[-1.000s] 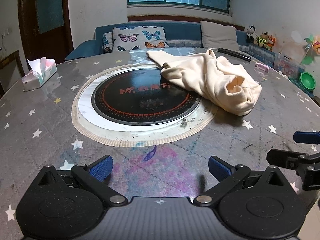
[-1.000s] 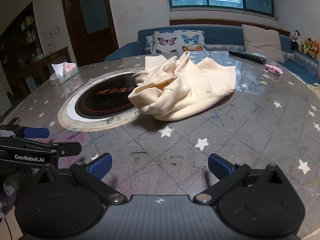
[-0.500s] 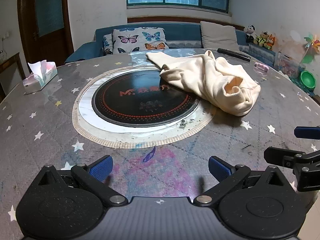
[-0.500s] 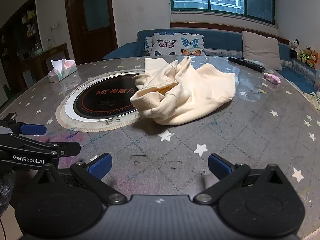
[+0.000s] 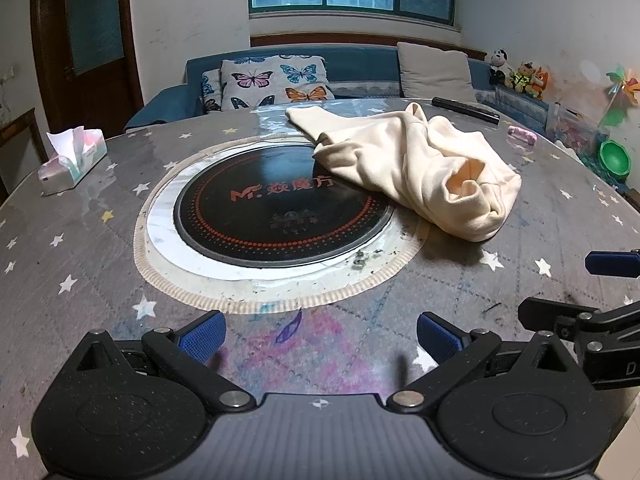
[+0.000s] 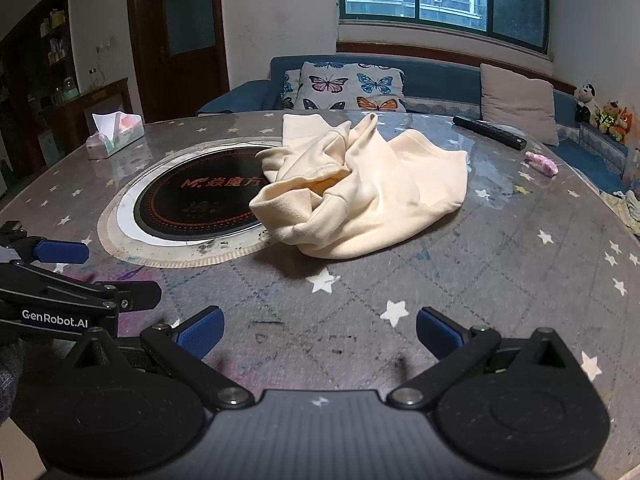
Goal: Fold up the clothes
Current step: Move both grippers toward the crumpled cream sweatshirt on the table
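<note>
A cream garment (image 5: 416,168) lies crumpled on the round grey star-patterned table (image 5: 80,248), partly over the black round cooktop (image 5: 280,208). It also shows in the right wrist view (image 6: 360,196). My left gripper (image 5: 318,334) is open and empty near the table's front edge, well short of the garment. My right gripper (image 6: 318,334) is open and empty, also near the front edge, with the garment ahead. The right gripper's fingers (image 5: 560,316) show at the right of the left wrist view, and the left gripper's fingers (image 6: 80,292) show at the left of the right wrist view.
A tissue box (image 5: 72,160) stands at the table's left. A black remote (image 6: 488,132) and a small pink object (image 6: 542,163) lie at the far right. A blue sofa with a butterfly cushion (image 5: 276,80) is behind the table.
Both grippers have risen and tilted slightly, so the table appears a little lower and the garment nearer in view. The garment has not moved. Both grippers stay open.
</note>
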A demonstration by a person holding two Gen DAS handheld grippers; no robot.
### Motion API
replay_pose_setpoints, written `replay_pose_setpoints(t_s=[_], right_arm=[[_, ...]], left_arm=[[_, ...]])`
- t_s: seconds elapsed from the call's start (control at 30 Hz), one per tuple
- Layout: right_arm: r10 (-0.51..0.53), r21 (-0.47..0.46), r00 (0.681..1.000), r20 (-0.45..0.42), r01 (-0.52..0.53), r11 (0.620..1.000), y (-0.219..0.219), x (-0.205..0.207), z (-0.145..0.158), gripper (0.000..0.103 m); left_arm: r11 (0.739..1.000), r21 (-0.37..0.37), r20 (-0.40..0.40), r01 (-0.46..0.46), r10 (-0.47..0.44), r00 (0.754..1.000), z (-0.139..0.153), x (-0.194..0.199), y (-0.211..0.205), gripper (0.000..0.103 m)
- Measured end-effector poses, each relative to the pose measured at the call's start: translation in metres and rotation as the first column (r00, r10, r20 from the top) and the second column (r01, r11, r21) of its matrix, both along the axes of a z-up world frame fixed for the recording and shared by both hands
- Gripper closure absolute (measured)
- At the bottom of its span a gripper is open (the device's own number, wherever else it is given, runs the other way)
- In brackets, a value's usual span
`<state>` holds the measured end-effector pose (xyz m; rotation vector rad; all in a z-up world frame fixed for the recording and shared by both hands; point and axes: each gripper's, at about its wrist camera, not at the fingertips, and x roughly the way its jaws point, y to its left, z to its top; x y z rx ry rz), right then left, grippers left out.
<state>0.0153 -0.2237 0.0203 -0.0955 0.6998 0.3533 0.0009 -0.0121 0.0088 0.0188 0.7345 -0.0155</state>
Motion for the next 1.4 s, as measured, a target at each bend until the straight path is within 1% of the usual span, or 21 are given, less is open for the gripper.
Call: replay_pose_setpoints(t_s=[0.23, 0.33, 0.67, 1.03, 1.27, 1.4], right_arm=[[-0.004, -0.020, 1.000, 0.008, 0.005, 1.000, 0.003, 0.004, 0.003, 0.000], [-0.003, -0.004, 1.000, 0.004, 0.003, 1.000, 0.000, 0.013, 0.003, 0.000], [-0.004, -0.027, 1.000, 0.013, 0.005, 1.000, 0.002, 0.027, 0.007, 0.000], [0.001, -0.029, 0.999, 0.044, 0.000, 1.000, 0.002, 0.037, 0.017, 0.000], [0.003, -0.025, 1.000, 0.013, -0.003, 1.000, 0.002, 0.045, 0.018, 0.000], [0.006, -0.020, 0.999, 0.038, -0.005, 1.000, 0.003, 0.046, 0.019, 0.000]], left_arm=[[1.000, -0.001, -0.003, 0.003, -0.003, 1.000, 0.000, 0.010, -0.002, 0.000], [1.000, -0.001, -0.004, 0.005, -0.005, 1.000, 0.001, 0.015, -0.003, 0.000], [1.000, -0.013, -0.013, 0.004, -0.004, 1.000, 0.003, 0.033, -0.005, 0.000], [1.000, -0.019, -0.018, -0.005, 0.005, 1.000, 0.007, 0.044, -0.003, 0.000], [1.000, -0.019, -0.021, -0.008, 0.008, 1.000, 0.008, 0.049, -0.002, 0.000], [1.000, -0.017, -0.026, -0.012, 0.012, 1.000, 0.008, 0.052, -0.002, 0.000]])
